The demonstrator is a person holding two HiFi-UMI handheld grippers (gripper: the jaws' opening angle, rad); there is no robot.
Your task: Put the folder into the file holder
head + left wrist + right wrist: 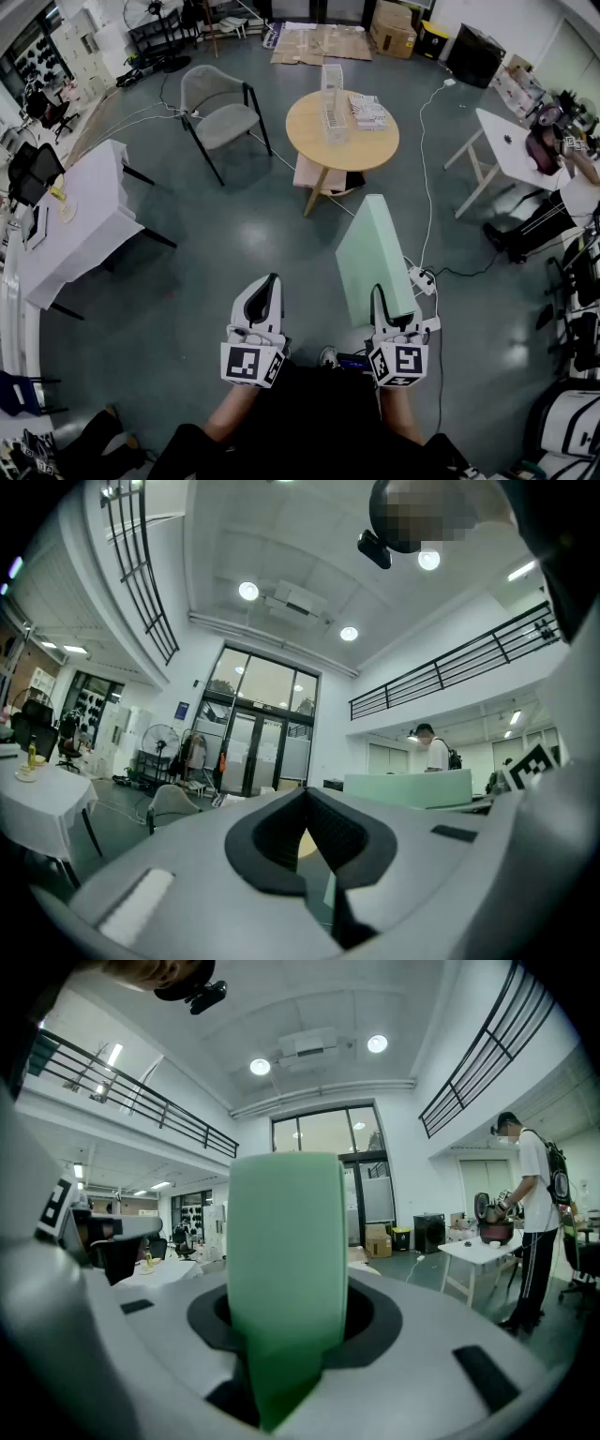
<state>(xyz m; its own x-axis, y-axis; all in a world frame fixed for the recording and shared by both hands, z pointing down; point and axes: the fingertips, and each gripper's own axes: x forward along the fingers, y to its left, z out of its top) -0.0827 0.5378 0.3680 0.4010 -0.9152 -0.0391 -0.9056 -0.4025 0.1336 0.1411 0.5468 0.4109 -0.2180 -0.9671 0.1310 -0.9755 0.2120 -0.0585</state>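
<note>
Green and stiff, the folder point(372, 253) stands on edge in the right gripper point(392, 319), low in the head view. The fingers point(370, 1326) are clenched on its near bottom edge, and the rest rises forward and away from the person. The right gripper view shows the same: the folder point(286, 1251) fills the gap between the two dark pads. Just to its left the left gripper point(267, 291) is held level at about the same height. Its fingers point(272, 841) are pressed together at the tips and carry nothing. Under both lies a grey-green floor point(234, 244), with a white power strip point(422, 279) and its cable just right of the folder. Farther on, well apart from the grippers, stands a round wooden table point(319, 141). On it the file holder point(332, 98), a pale open rack, stands upright near the middle, with a stack of booklets point(367, 111) just beside it on the right. A grey chair point(223, 120) sits to the left of that table, and flattened cardboard point(319, 42) lies on the floor at the far end.
</note>
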